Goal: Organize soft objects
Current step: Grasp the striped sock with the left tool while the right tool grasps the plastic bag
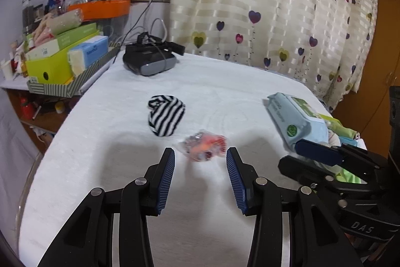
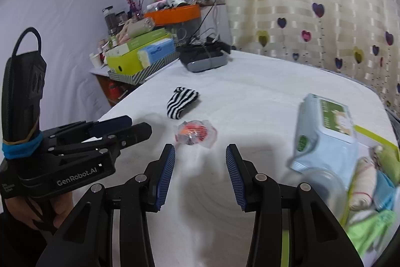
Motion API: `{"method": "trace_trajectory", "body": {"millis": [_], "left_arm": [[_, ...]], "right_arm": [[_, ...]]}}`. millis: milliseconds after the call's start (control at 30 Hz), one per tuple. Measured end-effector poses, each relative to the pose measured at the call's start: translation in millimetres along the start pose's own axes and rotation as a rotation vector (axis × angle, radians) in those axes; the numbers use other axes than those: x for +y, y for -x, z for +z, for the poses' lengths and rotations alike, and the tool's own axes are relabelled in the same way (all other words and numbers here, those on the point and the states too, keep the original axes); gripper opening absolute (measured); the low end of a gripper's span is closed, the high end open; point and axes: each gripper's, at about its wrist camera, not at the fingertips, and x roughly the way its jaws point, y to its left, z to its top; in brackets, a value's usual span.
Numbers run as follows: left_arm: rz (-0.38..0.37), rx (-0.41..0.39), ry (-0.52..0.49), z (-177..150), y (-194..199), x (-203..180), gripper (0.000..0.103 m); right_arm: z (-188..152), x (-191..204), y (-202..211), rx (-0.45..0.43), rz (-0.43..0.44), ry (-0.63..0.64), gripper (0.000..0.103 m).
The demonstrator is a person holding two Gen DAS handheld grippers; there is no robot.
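Left gripper [image 2: 135, 125]: black linkage arms, silver round pivot screws, blue ribbed pads [image 1: 165, 182], white "GenRobot.AI" print, blue band and black cable loop on handle. Right gripper [image 2: 200, 154]: same build, "DAS" lettering. Bare-skinned hand [image 2: 37, 212].

The wipes pack [image 2: 322, 131] is motion-blurred in the right wrist view, its label print unreadable. Beside it, the rolled cloths [image 2: 370, 182] run out of the picture's right edge, smeared into soft colour patches. In the left wrist view the right gripper [image 1: 307, 154] covers the pack's near end. The small plastic packet [image 1: 203, 145] is blurred, contents indistinguishable. Items in the orange tray [image 1: 100, 8] are too small to identify.
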Motion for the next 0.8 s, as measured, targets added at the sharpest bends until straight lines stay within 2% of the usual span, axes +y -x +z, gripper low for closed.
{"method": "trace_trajectory", "body": {"millis": [267, 433, 800], "left_arm": [[0.010, 0.014, -0.021, 11, -17, 22, 0.042], [-0.003, 0.051, -0.024, 16, -38, 34, 0.043], [-0.003, 0.103, -0.023, 29, -73, 51, 0.043]], "right_arm": [[9, 6, -44, 0.059, 0.023, 0.004, 0.044], [16, 9, -68, 0.086, 0.026, 0.019, 0.044], [20, 3, -114, 0.137, -0.017, 0.000, 0.044]]}}
